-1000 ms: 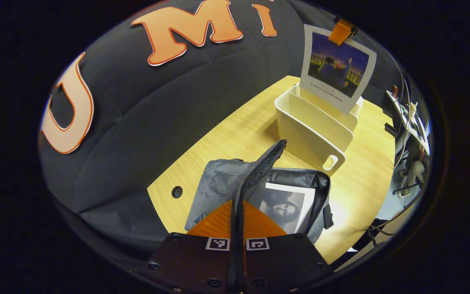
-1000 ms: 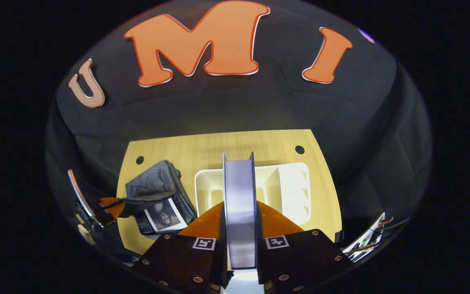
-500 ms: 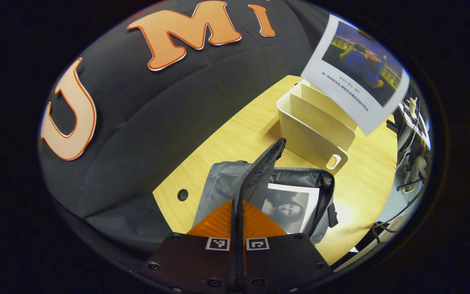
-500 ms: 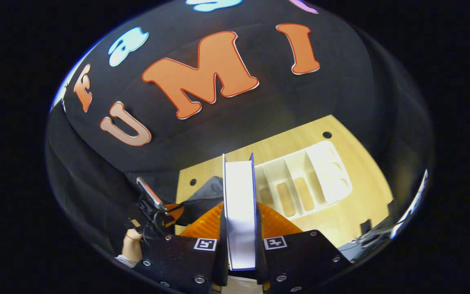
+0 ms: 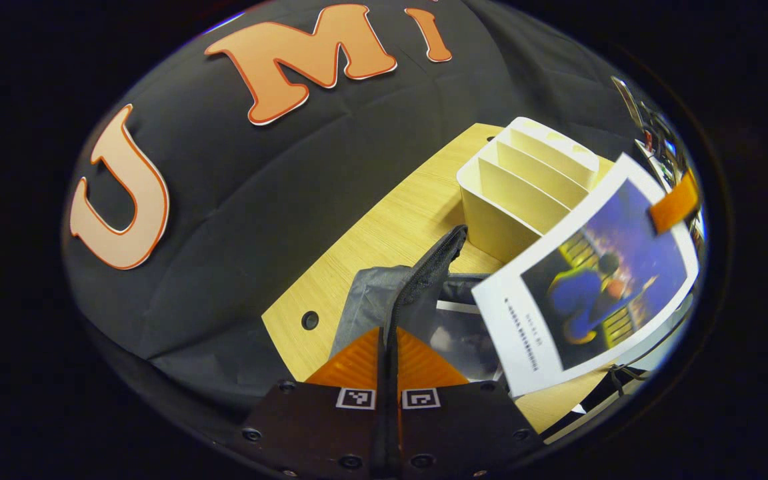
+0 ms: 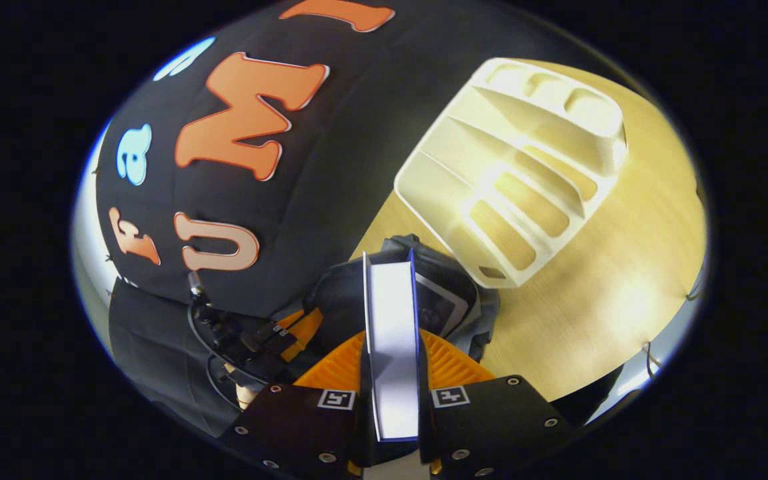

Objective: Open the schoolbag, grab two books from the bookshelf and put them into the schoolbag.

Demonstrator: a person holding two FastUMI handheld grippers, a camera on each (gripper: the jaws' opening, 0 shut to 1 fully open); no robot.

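My left gripper [image 5: 388, 331] is shut on the dark edge of the grey schoolbag's flap [image 5: 434, 263] and holds the schoolbag [image 5: 365, 300] open on the wooden table. A book with a black-and-white cover [image 5: 467, 333] lies inside. My right gripper [image 6: 391, 337] is shut on a second book [image 6: 391, 300], seen edge-on, tilted over the bag's opening [image 6: 447, 303]. In the left gripper view that book's blue cover [image 5: 594, 280] hangs over the bag, with a finger [image 5: 674, 205] of the right gripper on its upper edge. The left gripper [image 6: 291, 330] also shows beside the bag.
The white bookshelf [image 5: 524, 183], with its slots bare [image 6: 524, 167], stands on the table just beyond the bag. The wooden tabletop [image 6: 597, 313] has round cable holes [image 5: 309, 320]. The booth's black cloth wall runs behind the table.
My right gripper has carried the blue book from above the bookshelf over to the open bag and tilted it. My left gripper has kept its hold on the flap.
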